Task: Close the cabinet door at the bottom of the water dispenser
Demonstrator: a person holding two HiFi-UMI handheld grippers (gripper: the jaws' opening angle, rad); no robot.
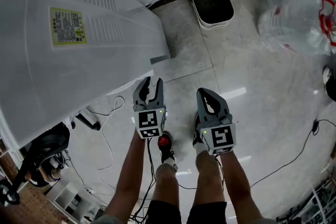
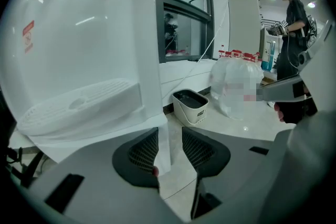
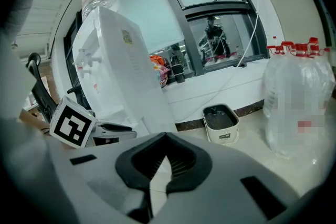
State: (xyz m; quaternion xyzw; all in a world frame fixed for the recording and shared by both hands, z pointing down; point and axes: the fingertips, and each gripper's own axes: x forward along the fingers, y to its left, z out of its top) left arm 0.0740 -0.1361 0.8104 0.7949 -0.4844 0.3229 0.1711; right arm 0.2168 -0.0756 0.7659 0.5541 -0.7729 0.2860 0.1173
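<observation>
The white water dispenser [image 1: 79, 60] fills the head view's left, seen from above. My left gripper [image 1: 148, 86] is at its lower corner, jaws apart. In the left gripper view a thin white panel edge [image 2: 157, 113] of the dispenser [image 2: 79, 60] runs down into the gap of that gripper [image 2: 170, 147]. It lies close to the left pad, and floor shows between it and the right pad. I cannot tell whether this panel is the cabinet door. My right gripper [image 1: 209, 94] hangs over the floor to the right, shut and empty, with its tips [image 3: 167, 136] meeting.
A white bin [image 1: 211, 1] stands against the wall behind the dispenser. Wrapped water bottles [image 1: 294, 8] sit at the right. Cables [image 1: 107, 139] trail over the tiled floor by my legs. A black chair [image 1: 47, 149] is at the left. A person [image 2: 291, 34] stands far off.
</observation>
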